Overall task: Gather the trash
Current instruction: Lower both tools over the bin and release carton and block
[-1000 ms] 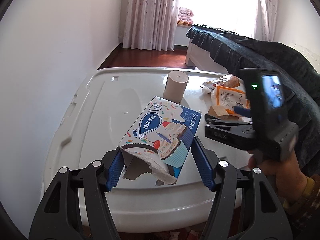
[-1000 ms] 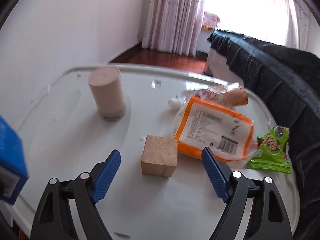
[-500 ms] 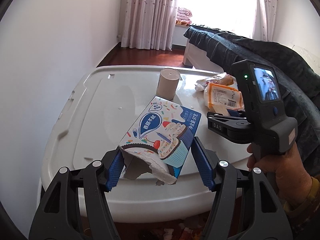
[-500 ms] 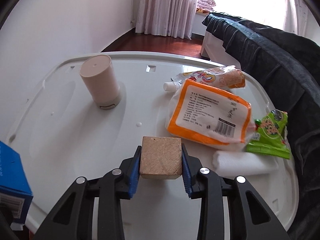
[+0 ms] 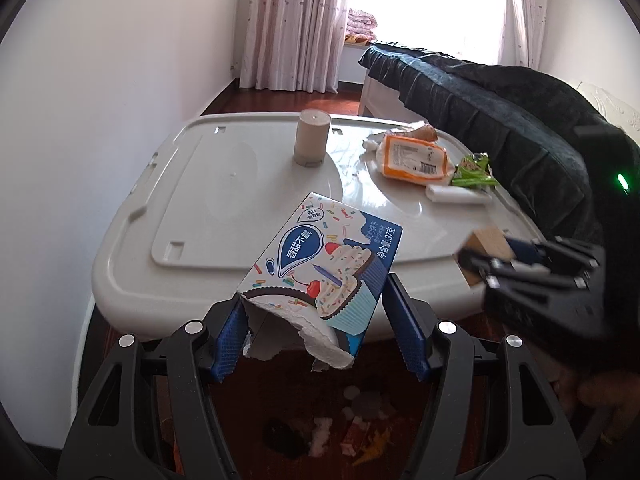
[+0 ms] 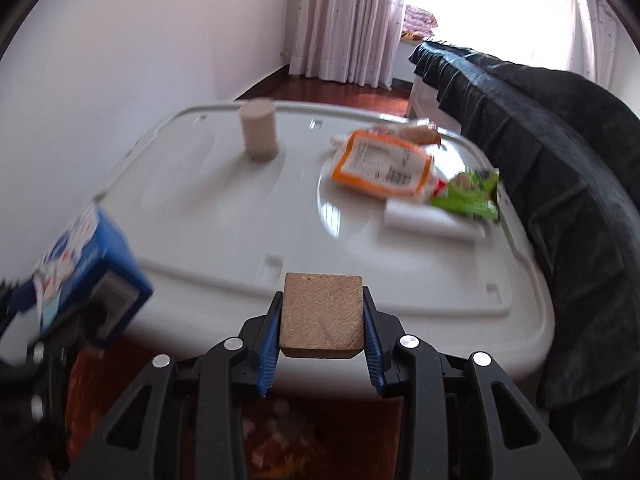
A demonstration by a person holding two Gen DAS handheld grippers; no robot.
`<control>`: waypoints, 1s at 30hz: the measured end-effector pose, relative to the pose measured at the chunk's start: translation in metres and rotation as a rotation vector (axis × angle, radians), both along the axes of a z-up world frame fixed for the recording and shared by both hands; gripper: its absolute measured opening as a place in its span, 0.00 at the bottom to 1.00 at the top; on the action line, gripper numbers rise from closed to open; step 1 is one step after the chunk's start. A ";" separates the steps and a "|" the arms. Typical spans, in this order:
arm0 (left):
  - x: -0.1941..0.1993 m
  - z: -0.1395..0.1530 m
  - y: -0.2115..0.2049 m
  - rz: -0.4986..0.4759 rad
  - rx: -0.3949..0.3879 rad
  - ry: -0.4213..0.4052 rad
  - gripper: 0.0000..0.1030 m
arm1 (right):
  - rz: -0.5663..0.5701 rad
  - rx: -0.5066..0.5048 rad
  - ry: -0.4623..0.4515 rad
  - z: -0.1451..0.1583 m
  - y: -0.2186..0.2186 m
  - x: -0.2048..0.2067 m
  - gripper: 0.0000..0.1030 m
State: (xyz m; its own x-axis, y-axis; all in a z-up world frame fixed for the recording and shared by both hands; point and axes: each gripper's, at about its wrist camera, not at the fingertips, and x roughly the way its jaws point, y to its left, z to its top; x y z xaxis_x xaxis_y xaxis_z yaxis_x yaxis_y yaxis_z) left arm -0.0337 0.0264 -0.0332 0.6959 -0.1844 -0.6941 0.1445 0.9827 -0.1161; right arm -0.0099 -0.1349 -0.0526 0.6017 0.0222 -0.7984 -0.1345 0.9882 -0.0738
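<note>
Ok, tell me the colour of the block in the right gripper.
Light brown block, clearest in the right wrist view.

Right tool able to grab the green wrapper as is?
Probably not: the right tool is shut on the wooden block, so no free grip; the green wrapper lies unobstructed across the lid.

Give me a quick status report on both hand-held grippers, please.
Left hand-held gripper clamps torn cookie box. Right hand-held gripper clamps wooden block. Wrappers wait on white lid. Nothing blocking.
</note>
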 end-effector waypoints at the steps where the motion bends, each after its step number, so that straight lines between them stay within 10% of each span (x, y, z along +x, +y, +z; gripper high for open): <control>1: -0.004 -0.001 0.000 0.001 0.004 0.005 0.61 | 0.002 0.003 0.018 -0.004 -0.002 -0.011 0.35; 15: -0.053 -0.047 -0.005 -0.029 0.022 0.224 0.62 | 0.004 0.006 0.238 -0.056 0.000 -0.087 0.45; 17: -0.053 -0.050 -0.003 -0.015 0.005 0.254 0.66 | -0.026 -0.001 0.209 -0.052 -0.002 -0.091 0.74; 30: -0.046 -0.034 -0.004 0.017 0.024 0.185 0.79 | -0.038 0.014 0.091 -0.026 -0.010 -0.086 0.81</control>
State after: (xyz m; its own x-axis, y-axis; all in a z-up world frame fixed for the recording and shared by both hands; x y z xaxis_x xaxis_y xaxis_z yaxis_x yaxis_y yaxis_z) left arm -0.0792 0.0227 -0.0668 0.5589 -0.1558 -0.8145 0.1063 0.9875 -0.1160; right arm -0.0957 -0.1453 -0.0786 0.5276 0.0125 -0.8494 -0.1027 0.9935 -0.0492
